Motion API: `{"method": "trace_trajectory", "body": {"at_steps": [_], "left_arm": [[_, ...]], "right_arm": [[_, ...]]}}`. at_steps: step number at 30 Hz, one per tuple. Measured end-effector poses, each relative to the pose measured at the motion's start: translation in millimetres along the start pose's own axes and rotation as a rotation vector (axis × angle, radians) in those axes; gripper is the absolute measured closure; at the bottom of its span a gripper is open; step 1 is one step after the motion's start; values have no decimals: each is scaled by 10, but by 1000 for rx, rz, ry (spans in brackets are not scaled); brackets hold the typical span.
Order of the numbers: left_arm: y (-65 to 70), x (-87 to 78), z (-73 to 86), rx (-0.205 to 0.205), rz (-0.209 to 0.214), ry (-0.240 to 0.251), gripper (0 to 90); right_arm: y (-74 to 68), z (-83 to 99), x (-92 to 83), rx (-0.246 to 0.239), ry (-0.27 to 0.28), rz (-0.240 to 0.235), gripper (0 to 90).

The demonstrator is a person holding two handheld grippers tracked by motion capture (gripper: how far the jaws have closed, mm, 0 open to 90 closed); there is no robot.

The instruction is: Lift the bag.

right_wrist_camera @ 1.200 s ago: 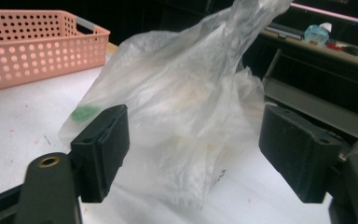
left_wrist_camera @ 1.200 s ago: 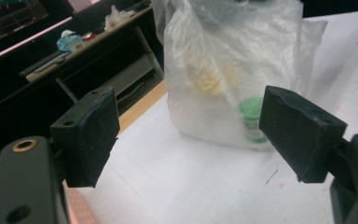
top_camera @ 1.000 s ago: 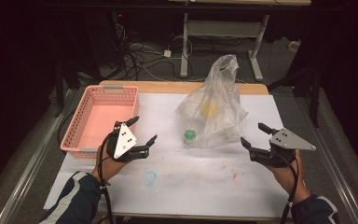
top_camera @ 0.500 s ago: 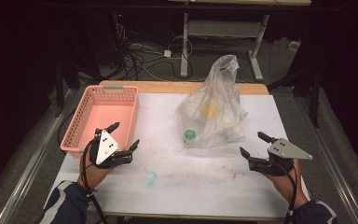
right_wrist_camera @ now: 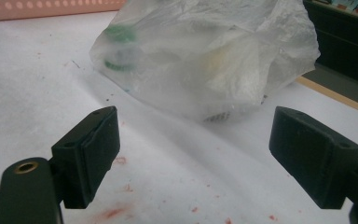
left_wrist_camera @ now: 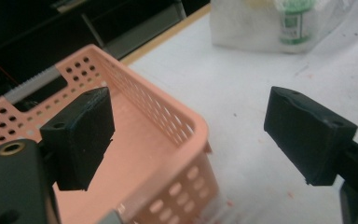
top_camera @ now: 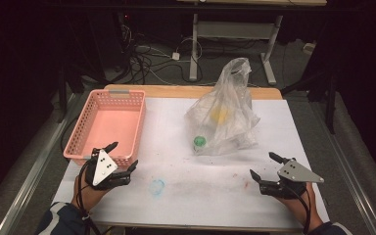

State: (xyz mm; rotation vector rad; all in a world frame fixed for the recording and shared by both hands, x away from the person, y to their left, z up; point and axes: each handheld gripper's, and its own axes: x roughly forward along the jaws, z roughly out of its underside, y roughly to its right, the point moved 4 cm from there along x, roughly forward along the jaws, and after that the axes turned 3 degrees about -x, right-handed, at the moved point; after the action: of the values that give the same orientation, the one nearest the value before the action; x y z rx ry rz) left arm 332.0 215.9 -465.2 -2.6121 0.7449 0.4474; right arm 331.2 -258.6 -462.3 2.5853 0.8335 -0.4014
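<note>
A clear plastic bag (top_camera: pixel 224 117) stands at the middle back of the white table (top_camera: pixel 191 193); inside it I see a green-capped bottle (top_camera: pixel 199 142) and something yellow (top_camera: pixel 219 114). My left gripper (top_camera: pixel 123 156) is open at the near right corner of the pink basket (top_camera: pixel 108 122), nothing between its jaws. In the left gripper view that basket corner (left_wrist_camera: pixel 168 140) lies between the pads (left_wrist_camera: pixel 81 135). My right gripper (top_camera: pixel 264 166) is open at the front right, apart from the bag. The right gripper view has the bag (right_wrist_camera: pixel 205 56) ahead, beyond the open gripper (right_wrist_camera: pixel 212 154).
The pink basket holds nothing that I can see. Red smears (top_camera: pixel 235 174) and a blue ring stain (top_camera: pixel 156 186) mark the table's front half. A wooden strip (top_camera: pixel 196 91) edges the far side; cables (top_camera: pixel 152 54) and desk legs (top_camera: pixel 194 49) lie on the floor beyond.
My left gripper has moved left and toward me, ending at the basket's near right corner. My right gripper has drawn back a little toward the front edge. Both stayed open.
</note>
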Motion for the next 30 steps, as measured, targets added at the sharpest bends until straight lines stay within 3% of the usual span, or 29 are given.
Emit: {"method": "trace_trajectory", "body": {"at_steps": [6,9,12,30], "left_arm": [[73,-31,75,22,21,-32,160],[64,-11,83,11,20,-42,160],[79,2,90,18,18,-61,160],[87,-32,63,23,26,-47,160]], "right_arm": [[-28,76,-22,-11,-20,4,168],[-18,71,-22,2,-8,4,168],[-26,72,-18,-17,-16,2,161],[-82,24,-68,-44,1,9,164]]}}
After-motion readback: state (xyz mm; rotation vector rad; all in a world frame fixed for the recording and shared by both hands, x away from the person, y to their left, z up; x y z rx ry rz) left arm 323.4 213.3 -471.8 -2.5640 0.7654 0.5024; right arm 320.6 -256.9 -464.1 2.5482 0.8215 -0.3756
